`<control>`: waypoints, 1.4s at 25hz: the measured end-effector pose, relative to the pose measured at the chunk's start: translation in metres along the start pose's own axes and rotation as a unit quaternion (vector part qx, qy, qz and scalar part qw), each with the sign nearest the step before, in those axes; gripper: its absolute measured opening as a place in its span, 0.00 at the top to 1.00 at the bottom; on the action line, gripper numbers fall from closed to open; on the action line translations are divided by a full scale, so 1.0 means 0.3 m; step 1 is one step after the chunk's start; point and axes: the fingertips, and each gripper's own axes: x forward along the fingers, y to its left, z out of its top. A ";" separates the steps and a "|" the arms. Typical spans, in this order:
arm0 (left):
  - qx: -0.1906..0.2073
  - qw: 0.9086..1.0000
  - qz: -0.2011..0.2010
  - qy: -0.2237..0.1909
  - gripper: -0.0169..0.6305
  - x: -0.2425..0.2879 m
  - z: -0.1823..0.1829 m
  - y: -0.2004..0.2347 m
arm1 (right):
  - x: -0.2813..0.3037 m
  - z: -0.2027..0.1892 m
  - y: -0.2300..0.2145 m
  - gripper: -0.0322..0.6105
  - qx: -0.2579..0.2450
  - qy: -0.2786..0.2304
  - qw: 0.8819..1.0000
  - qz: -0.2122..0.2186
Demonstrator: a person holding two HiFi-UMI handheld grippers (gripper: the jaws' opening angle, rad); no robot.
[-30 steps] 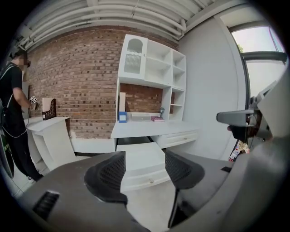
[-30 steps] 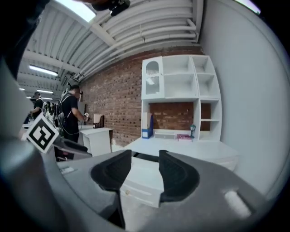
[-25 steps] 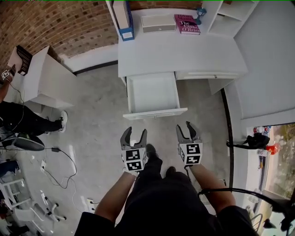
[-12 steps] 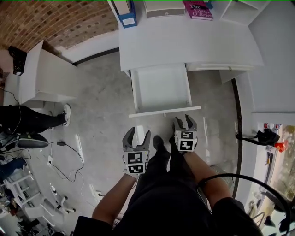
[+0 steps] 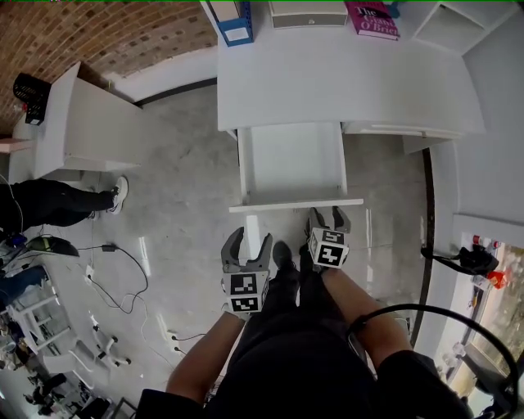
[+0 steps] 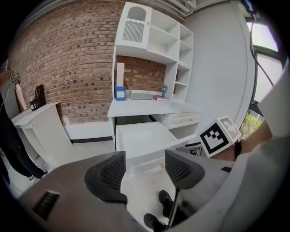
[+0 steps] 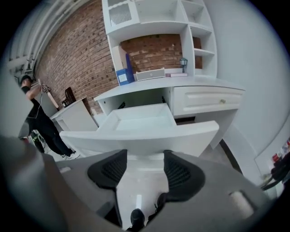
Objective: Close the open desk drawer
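Beneath the smooth white desk surface (image 5: 344,82), we see the boxy white drawer (image 5: 295,168) pulled out. Fingers of our right gripper (image 5: 327,218) are opening wide just beside its flat front, gripping nothing. Those of our left gripper (image 5: 249,241), set farther back, stand apart and empty.

**Fig. Parts cropped or unreadable.**
Head view: the top edge cuts off the book (image 5: 372,16), blue box (image 5: 233,24) and shelves (image 5: 446,24). The left edge cuts off a bystander (image 5: 57,203) above the legs. The book's title is too small to read. The drawer (image 5: 295,164) shows its front face edge-on only.
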 end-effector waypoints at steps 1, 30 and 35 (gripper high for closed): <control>-0.001 1.000 0.002 0.001 0.56 0.006 0.002 0.003 | 0.010 0.012 -0.001 0.55 -0.003 -0.001 1.000 0.001; -0.056 0.996 0.062 -0.010 0.56 0.263 0.195 0.089 | 0.368 0.444 -0.025 0.56 -0.023 -0.017 0.999 0.038; -0.066 0.995 0.073 -0.010 0.56 0.273 0.206 0.118 | 0.430 0.515 -0.030 0.57 -0.033 -0.020 0.999 0.036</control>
